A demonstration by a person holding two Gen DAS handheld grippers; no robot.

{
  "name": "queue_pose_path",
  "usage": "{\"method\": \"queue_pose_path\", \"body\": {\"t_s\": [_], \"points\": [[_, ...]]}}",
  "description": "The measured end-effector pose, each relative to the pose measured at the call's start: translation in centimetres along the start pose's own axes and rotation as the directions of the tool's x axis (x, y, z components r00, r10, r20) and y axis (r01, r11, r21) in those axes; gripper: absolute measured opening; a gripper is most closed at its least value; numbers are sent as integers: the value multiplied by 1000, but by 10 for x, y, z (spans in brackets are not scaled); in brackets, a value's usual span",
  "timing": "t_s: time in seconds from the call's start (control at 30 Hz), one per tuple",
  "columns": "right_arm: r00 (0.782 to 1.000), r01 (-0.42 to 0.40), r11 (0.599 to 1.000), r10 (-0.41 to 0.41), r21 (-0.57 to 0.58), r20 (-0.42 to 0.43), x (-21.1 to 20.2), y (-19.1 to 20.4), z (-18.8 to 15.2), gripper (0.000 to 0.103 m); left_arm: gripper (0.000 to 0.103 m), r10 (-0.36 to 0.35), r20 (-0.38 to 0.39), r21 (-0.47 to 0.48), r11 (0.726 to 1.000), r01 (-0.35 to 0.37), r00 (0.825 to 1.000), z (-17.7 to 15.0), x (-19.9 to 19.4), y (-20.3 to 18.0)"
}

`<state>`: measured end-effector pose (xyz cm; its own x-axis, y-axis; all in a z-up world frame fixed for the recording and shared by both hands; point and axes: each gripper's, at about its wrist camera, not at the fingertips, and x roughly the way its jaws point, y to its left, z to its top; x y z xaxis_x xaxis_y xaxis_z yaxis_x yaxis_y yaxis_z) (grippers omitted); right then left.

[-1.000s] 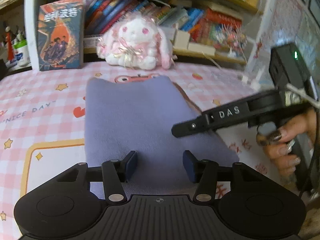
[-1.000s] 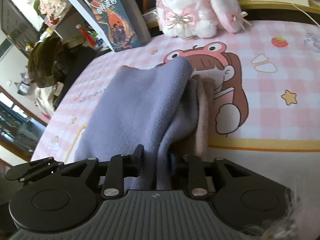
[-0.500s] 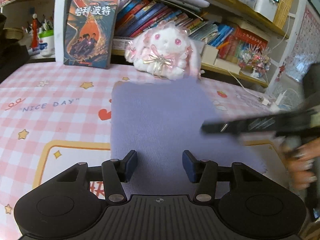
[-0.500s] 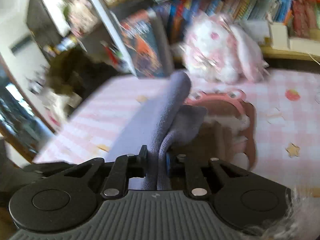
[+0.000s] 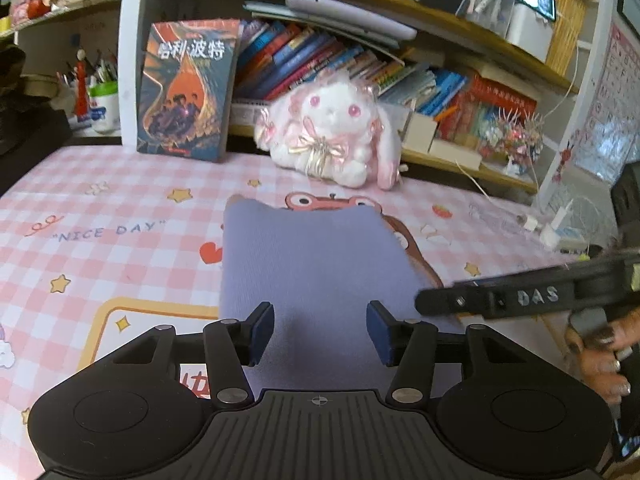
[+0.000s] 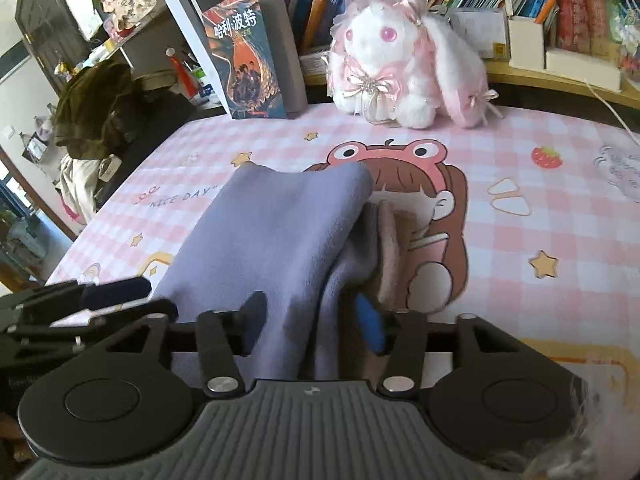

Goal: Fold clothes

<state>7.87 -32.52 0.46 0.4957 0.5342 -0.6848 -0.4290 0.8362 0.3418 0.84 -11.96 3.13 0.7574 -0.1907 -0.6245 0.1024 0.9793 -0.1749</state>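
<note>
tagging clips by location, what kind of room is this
Probably a child's bedroom or study corner at home: a crowded bookshelf, a plush rabbit, and a pink cartoon-print mat under the purple garment.

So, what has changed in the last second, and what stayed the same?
The right gripper, shut on the purple garment a second ago, has opened; the cloth now lies loose between its fingers. The left wrist view has tilted up, showing more of the bookshelf. The left gripper stays open over the garment's near end, and the plush rabbit and the standing book have not moved.
</note>
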Motion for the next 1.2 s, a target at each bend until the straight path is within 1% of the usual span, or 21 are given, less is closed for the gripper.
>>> {"method": "queue_pose_path", "body": {"t_s": [0.03,0.1,0.17,0.2,0.37,0.43,0.6,0.67,0.8,0.93,1.03,1.13,1.2], "points": [[1000,4,1000,-4,-3,-2,-4,0,-1,58,57,7,3,-5,1000,-7,1000,0,-3,-2],[1000,8,1000,-8,-10,-1,-13,-1,-5,67,60,16,5,-16,1000,-16,1000,-2,-8,-7],[1000,10,1000,-10,-9,4,-21,-2,-10,70,65,23,-1,-28,999,-23,1000,-5,-10,-10],[1000,10,1000,-9,-8,6,-24,-3,-12,74,65,30,-8,-34,999,-30,1000,-8,-10,-13],[1000,-2,1000,2,-4,-11,-31,-8,-19,76,70,73,-19,-54,996,-74,997,-16,-11,-19],[1000,-14,1000,14,17,-27,-31,-14,-21,76,74,88,-20,-79,993,-89,996,-17,-12,-16],[996,-36,995,43,91,-79,-25,-28,-26,77,79,111,-42,-163,980,-116,993,-17,-11,0],[994,-48,991,61,128,-93,-23,-33,-28,77,81,99,-59,-193,975,-109,993,-17,-7,8],[988,-64,977,90,202,-123,-17,-40,-29,79,81,66,-99,-242,966,-89,993,-16,5,22],[983,-70,960,113,272,-145,-8,-44,-28,79,82,-3,-137,-302,952,-39,991,-14,17,37],[978,-74,941,132,329,-159,0,-47,-27,79,88,-42,-156,-340,940,-14,987,-13,27,49],[974,-78,916,154,395,-166,8,-49,-26,78,89,-84,-173,-378,926,13,981,-11,38,60],[974,-71,911,152,406,-169,14,-46,-24,76,89,-118,-187,-401,915,34,975,-10,45,67]]}}
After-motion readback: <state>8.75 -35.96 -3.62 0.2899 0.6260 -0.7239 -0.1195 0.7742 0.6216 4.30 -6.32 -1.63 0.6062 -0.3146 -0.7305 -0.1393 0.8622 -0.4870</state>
